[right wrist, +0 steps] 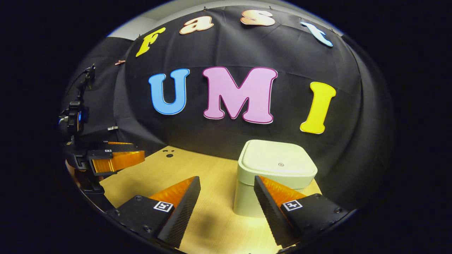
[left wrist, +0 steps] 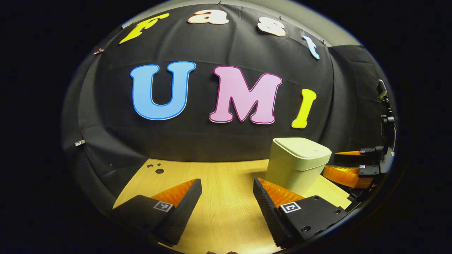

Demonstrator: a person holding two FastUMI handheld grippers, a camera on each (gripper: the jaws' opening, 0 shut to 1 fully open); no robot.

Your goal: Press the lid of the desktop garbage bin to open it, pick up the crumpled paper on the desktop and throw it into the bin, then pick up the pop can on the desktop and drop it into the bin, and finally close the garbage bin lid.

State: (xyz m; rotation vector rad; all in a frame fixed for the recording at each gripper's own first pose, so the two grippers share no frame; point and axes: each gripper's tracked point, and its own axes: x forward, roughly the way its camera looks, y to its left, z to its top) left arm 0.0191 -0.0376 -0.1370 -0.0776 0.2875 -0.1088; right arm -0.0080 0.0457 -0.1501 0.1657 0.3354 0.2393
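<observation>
Right, your left tongs (left wrist: 227, 190) hang spread wide over the wooden bench (left wrist: 226, 211), nothing between the fingers, just bare wood. Off to their right stands the garbage bin (left wrist: 296, 164), pale and boxy, lid (left wrist: 303, 148) down flat on top. Its near corner sits just behind your left tongs' right-hand finger. Past the bin, at the far right edge of the left gripper view, you catch your other tongs (left wrist: 348, 165) from the side, fingers stacked with a gap between them, holding nothing.

Over to the right gripper view: your right tongs (right wrist: 227, 192) are parted wide as well, empty, and the garbage bin (right wrist: 273, 176) sits straight ahead, a touch right of centre. The right-hand finger overlaps the bin's front wall in this view; whether it touches, I can't quite tell. The lid (right wrist: 277, 158) is closed, a small round mark near its middle. At the left edge, your left tongs (right wrist: 118, 157) hover above the bench (right wrist: 212, 211), well apart from the bin
</observation>
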